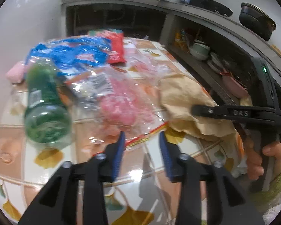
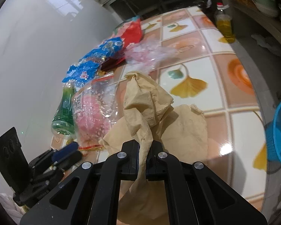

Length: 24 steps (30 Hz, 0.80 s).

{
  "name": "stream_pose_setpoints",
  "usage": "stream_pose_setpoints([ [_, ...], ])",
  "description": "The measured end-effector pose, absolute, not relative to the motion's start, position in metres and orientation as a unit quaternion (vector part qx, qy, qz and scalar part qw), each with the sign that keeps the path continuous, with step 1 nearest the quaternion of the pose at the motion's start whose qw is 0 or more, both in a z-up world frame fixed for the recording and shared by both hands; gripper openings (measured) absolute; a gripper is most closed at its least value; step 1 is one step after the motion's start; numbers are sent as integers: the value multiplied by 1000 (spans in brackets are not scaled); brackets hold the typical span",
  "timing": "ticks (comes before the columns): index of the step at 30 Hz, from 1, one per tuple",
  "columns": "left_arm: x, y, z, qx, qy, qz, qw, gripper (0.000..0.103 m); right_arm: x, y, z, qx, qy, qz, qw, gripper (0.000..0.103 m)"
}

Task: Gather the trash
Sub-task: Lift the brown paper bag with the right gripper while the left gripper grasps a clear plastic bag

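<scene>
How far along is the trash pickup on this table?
Nothing looks binned yet. In hand: the right gripper is shut on the tan paper. The left gripper is at the clear bag, not gripping. Left: green bottle, blue wrapper, red packet.

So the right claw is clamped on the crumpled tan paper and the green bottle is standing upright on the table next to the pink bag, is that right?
Not quite. The green bottle is lying on its side, not standing upright; the left wrist view shows its base facing the camera. The rest holds: the right claw is clamped on the crumpled tan paper, and the bottle is next to the pink bag on the table.
</scene>
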State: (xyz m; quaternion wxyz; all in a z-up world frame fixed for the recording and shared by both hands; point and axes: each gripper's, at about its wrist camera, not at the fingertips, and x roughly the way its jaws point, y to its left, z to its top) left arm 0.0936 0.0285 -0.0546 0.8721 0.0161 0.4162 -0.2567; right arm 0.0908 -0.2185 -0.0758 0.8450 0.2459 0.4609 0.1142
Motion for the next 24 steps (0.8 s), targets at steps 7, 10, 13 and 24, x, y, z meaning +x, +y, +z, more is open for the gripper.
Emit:
stream_pose_setpoints([
  [7, 103, 48, -60, -18, 426, -207, 881, 60, 89, -222, -78, 261, 459, 111, 842, 3],
  [10, 113, 53, -67, -40, 438, -191, 878, 62, 90, -220, -77, 257, 457, 114, 844, 3],
  [13, 122, 55, -73, -58, 444, -190, 874, 63, 92, -218, -79, 257, 459, 116, 842, 3],
  [24, 135, 58, -88, -116, 442, -225, 860, 64, 97, -218, -86, 258, 465, 114, 839, 3],
])
